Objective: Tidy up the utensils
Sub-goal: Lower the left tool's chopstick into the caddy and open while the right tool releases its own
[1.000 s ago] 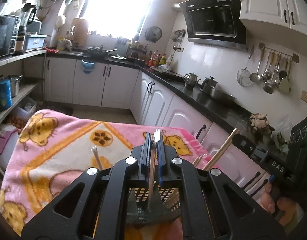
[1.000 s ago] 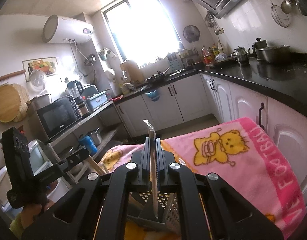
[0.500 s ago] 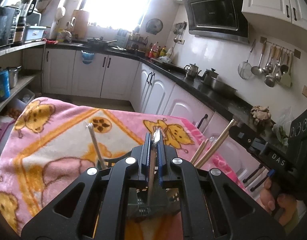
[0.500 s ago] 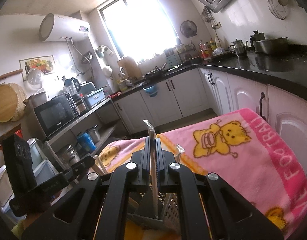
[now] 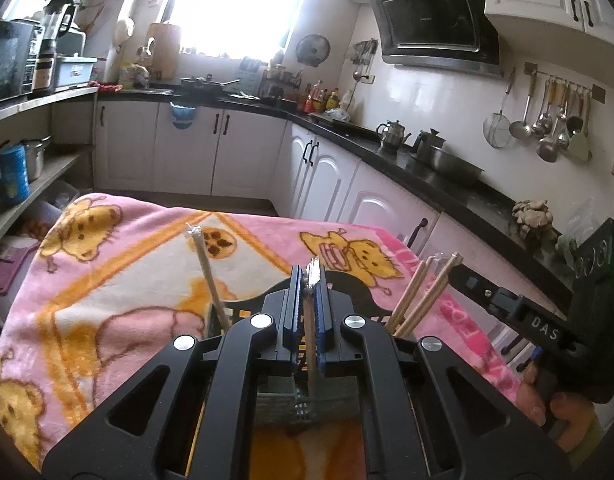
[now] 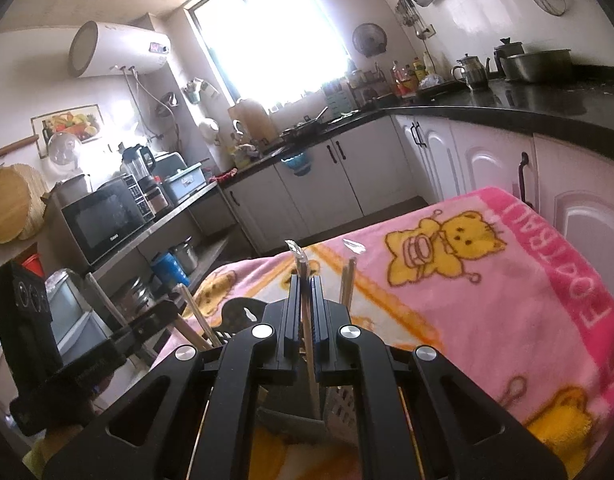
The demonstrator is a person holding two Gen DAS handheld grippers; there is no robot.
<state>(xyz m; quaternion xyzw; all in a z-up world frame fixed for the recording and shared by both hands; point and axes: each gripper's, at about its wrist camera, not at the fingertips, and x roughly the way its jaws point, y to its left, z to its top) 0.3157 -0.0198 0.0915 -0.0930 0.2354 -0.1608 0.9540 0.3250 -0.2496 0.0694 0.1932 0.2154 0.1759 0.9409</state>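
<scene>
Both grippers clench a wrapped chopstick pair upright: the left gripper [image 5: 307, 312] holds its pair [image 5: 310, 288] and the right gripper [image 6: 305, 316] holds its own [image 6: 303, 280], long axes near vertical, lower ends directly over the black utensil basket [image 5: 275, 400] on the pink-blanketed surface [image 5: 107, 280]. Release looks imminent; neither hand seems nearer. The left view shows the other gripper beside bare chopsticks [image 5: 423, 296]; the right view shows the basket's white mesh wall [image 6: 341, 412].
</scene>
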